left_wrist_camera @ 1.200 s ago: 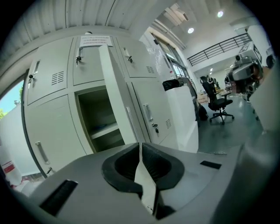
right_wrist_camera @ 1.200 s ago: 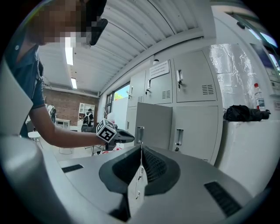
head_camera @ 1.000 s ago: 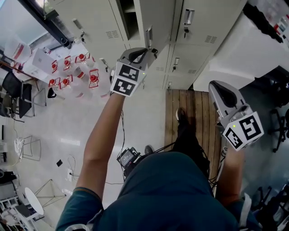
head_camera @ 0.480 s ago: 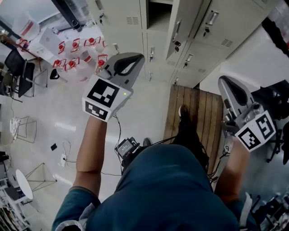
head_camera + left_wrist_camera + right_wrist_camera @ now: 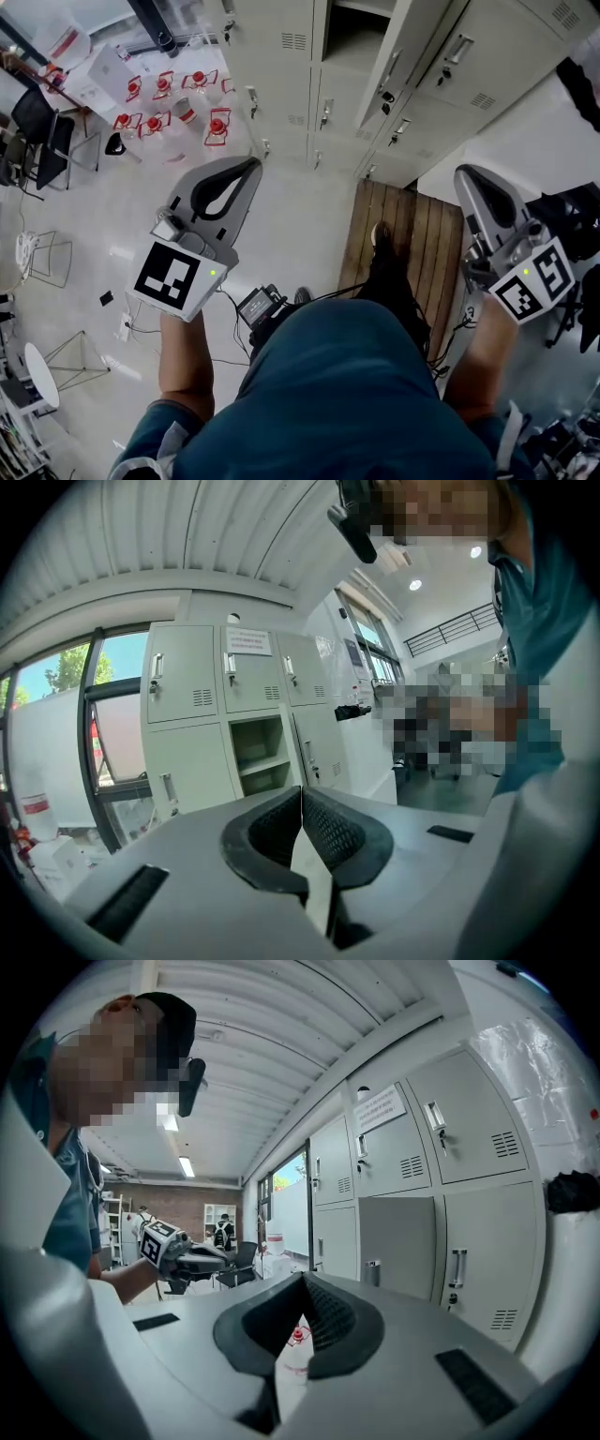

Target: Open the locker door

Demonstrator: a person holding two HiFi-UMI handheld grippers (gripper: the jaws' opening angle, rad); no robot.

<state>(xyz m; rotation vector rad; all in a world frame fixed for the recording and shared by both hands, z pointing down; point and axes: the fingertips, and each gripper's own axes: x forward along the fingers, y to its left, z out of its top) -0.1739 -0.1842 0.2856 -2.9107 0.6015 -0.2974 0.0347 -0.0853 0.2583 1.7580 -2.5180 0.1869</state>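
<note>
In the head view a bank of pale grey lockers [image 5: 281, 42] runs along the top. One middle compartment [image 5: 356, 37] stands open, its door [image 5: 398, 52] swung outward to the right. My left gripper [image 5: 246, 171] is shut and holds nothing, well back from the lockers over the floor. My right gripper [image 5: 469, 180] hovers by the wooden platform, jaws together and empty. The left gripper view looks over its shut jaws [image 5: 302, 794] at the open compartment [image 5: 255, 752] with a shelf inside. The right gripper view shows its shut jaws [image 5: 302, 1281], the door [image 5: 398, 1241] and the left gripper [image 5: 183, 1255].
Several water bottles with red caps [image 5: 178, 94] stand on the floor left of the lockers. A wooden platform [image 5: 403, 244] lies under my feet. A chair [image 5: 33, 141] and a white stool [image 5: 42, 375] are at the left, and a cabled device [image 5: 258, 305] lies on the floor.
My left gripper has pulled away from the locker door, down and to the left in the head view. The right gripper has shifted only slightly. The door stays open.
</note>
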